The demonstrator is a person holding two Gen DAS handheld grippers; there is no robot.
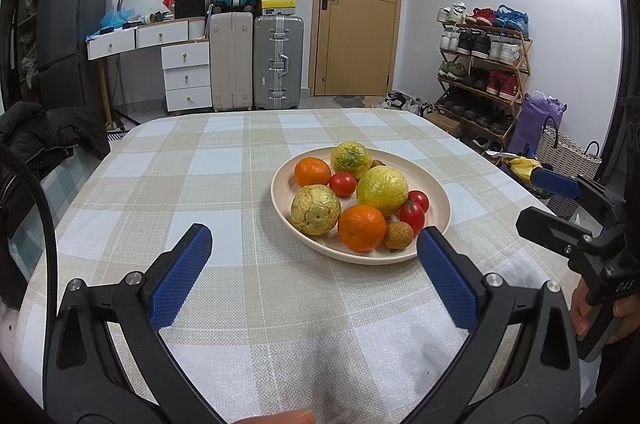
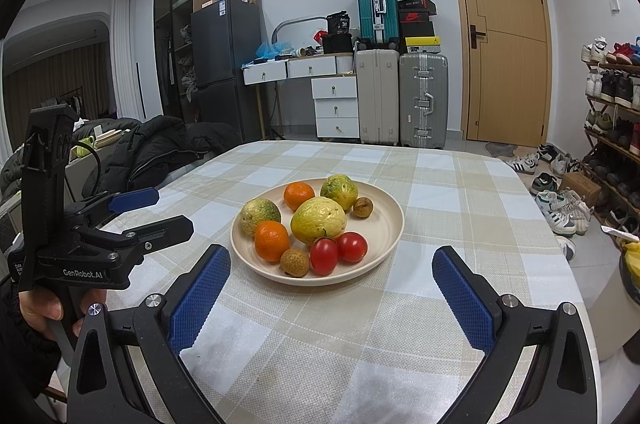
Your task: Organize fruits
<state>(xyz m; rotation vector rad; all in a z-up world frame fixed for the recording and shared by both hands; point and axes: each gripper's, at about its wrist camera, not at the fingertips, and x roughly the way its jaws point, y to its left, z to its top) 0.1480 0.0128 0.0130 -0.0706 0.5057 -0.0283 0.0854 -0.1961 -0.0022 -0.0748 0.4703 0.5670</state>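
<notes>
Left gripper (image 1: 314, 244) hangs low over the near side of the desk (image 1: 160, 191), jaws spread wide with nothing between them. Right gripper (image 2: 332, 266), same story: splayed wide, nothing held, poised just short of the plate (image 2: 384, 228). You can see each one from the other's camera too, held out at the sides in a hand.

And the fruit, it's all sitting on that cream plate in the middle of the checked cloth. Count them off: two oranges, one at the back (image 2: 299, 195) and one nearer the front (image 2: 272, 240); a big yellow-green fruit (image 2: 318, 220) in the centre with two mottled green-yellow ones (image 2: 339, 191) around it; a pair of tomatoes (image 2: 338, 252) touching each other at the near rim; a small rough brownish fruit (image 2: 295, 263) beside them, and another small brown one (image 2: 362, 207) toward the far side. From the left camera a third tomato (image 1: 343, 183) shows, tucked between the back orange and the big fruit. Nothing lies loose on the cloth.

So which stage is this? Hard call. A plate piled with every fruit fits a gathering job brought home, and it equally fits a mixed heap waiting to be sorted by kind. Both grippers standing off, empty, settle nothing either way.
</notes>
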